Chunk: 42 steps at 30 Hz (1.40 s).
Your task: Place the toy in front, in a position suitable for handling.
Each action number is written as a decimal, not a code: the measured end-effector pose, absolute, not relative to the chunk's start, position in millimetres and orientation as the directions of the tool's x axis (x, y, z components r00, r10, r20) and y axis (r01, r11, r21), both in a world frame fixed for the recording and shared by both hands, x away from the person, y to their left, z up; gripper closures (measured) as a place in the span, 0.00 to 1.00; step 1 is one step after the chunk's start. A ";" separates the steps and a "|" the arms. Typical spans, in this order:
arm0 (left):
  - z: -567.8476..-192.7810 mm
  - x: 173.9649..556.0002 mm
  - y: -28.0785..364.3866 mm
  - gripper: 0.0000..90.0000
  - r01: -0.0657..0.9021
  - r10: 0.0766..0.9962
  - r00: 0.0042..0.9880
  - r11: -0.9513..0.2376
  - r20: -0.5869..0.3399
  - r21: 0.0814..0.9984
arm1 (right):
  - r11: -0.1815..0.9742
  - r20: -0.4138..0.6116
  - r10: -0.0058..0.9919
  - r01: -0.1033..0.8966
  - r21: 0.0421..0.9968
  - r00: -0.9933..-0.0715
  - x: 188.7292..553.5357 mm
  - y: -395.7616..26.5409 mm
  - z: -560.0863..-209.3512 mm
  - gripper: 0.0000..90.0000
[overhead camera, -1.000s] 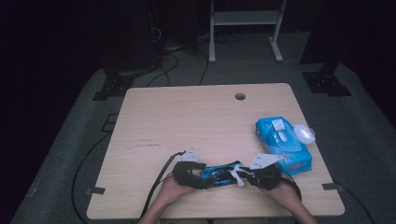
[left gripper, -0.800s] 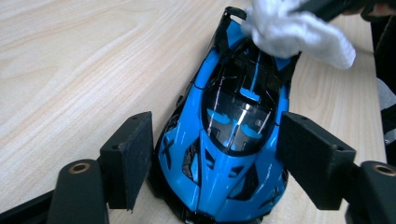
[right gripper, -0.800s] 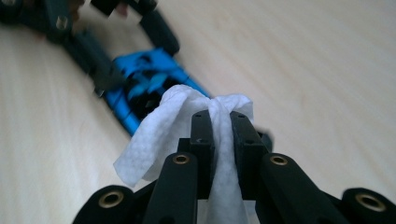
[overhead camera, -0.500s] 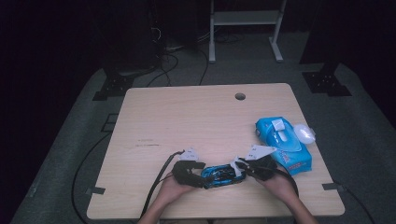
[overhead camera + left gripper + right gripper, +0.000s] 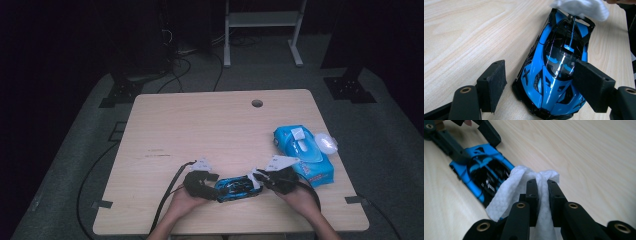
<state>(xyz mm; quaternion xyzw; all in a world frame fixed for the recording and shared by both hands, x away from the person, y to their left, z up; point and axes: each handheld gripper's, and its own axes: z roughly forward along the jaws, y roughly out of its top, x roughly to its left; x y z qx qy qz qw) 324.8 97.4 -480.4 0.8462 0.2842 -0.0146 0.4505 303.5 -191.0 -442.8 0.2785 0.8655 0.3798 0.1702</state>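
Left tool [image 5: 537, 91] clamped on the blue toy car's [image 5: 554, 67] nose, right tool [image 5: 541, 185] pinching a white wipe [image 5: 509, 192], laid on the car's far end.

The table [image 5: 220, 130] is lit evenly from above, while the room around is left dark. Glare is seen on the toy car [image 5: 554, 75]. The nearest gripper parts are blurred.

Glossy plastic car [image 5: 556, 72], textured cloth wipe [image 5: 506, 192]

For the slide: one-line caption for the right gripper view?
Right gripper pinches a white wet wipe against the blue toy sports car on the wooden table.
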 end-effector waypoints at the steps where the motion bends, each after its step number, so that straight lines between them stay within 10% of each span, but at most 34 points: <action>1: -480.4 324.9 97.4 0.29 0.494 0.468 0.838 -0.433 -0.281 0.754 | 0.552 -0.070 0.615 0.365 0.750 -0.786 300.2 -197.3 -444.6 0.90; 42: -479.2 325.3 97.9 0.28 0.499 0.474 0.835 -0.440 -0.279 0.747 | 0.575 -0.018 0.543 0.356 0.737 -0.840 310.9 -165.9 -445.6 0.89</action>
